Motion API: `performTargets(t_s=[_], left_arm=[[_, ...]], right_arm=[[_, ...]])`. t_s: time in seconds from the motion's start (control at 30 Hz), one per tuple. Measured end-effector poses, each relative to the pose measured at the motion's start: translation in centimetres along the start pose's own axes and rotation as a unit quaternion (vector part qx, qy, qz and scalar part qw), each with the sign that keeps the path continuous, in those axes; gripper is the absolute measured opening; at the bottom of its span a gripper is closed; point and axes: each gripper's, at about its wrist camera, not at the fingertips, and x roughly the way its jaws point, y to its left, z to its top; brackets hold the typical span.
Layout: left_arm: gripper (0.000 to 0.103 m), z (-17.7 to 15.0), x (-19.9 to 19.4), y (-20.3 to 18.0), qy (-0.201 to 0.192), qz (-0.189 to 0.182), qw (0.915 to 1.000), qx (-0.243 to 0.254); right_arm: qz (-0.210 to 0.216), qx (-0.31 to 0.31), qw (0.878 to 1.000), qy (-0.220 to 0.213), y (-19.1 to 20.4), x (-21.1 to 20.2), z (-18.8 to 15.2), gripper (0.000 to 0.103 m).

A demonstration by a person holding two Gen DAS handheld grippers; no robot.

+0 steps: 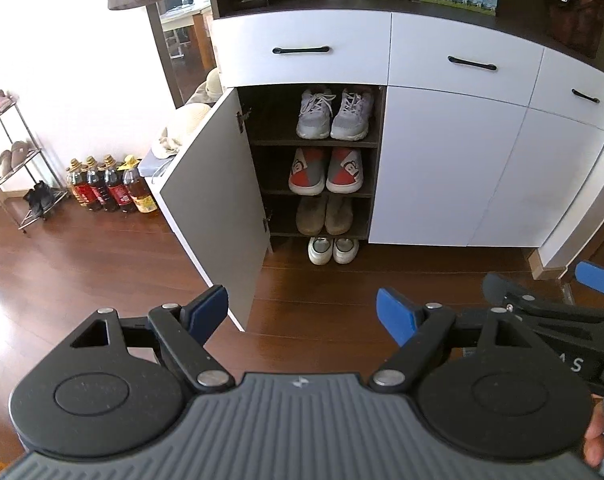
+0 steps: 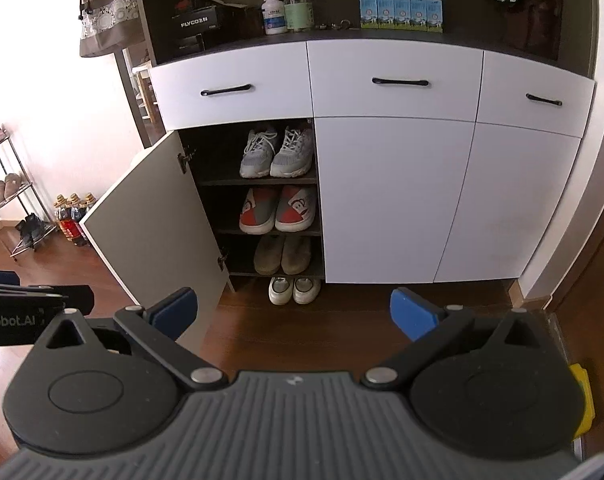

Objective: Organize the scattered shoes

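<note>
Left claw: the left gripper (image 1: 302,312) hung above the wood floor (image 1: 102,264) with its blue pads spread wide, nothing between them.
Right claw: the right gripper (image 2: 294,314) was likewise spread apart and empty, held just beside the left one.
Cabinet: ahead of both claws stood the white shoe cabinet (image 1: 442,168) with its left door (image 1: 218,208) swung open.
Top shelf: grey lace-up sneakers (image 1: 334,114), paired, toes toward the claws.
Middle shelf: red-and-grey slip-ons (image 1: 326,172), paired.
Bottom shelf: tan shoes (image 1: 324,216), paired.
Floor: white sneakers (image 1: 333,250) sat under the lowest shelf, straight ahead of the left claw's gap.
Left view only: four oil bottles (image 1: 110,186) in full, a sun hat (image 1: 182,128) beyond the open door, and a fingertip at the right edge.
Right view only: the whole hanging bag (image 2: 108,16), and a yellow part on the gripper's right side.
Both views: a wire shoe rack (image 1: 18,160) far left of the claws.
</note>
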Motion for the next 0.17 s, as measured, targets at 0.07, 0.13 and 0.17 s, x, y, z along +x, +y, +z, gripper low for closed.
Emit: performTargets(t_s=[0.07,0.13,0.17], left_arm=[[0.084,0.07,0.04,0.09,0.0,-0.007,1.0,-0.002],[0.084,0.12,0.01,0.15,-0.003,-0.013,0.9999,-0.004],[0.084,0.14,0.01,0.15,-0.003,-0.013,0.9999,-0.004]], right_arm=[[-0.005,0.0,1.0,-0.002,0.22,-0.25,-0.03,0.102],[-0.007,0.0,1.0,-0.002,0.25,-0.35,-0.02,0.102],[-0.008,-0.001,1.0,-0.002,0.27,-0.4,-0.02,0.102]])
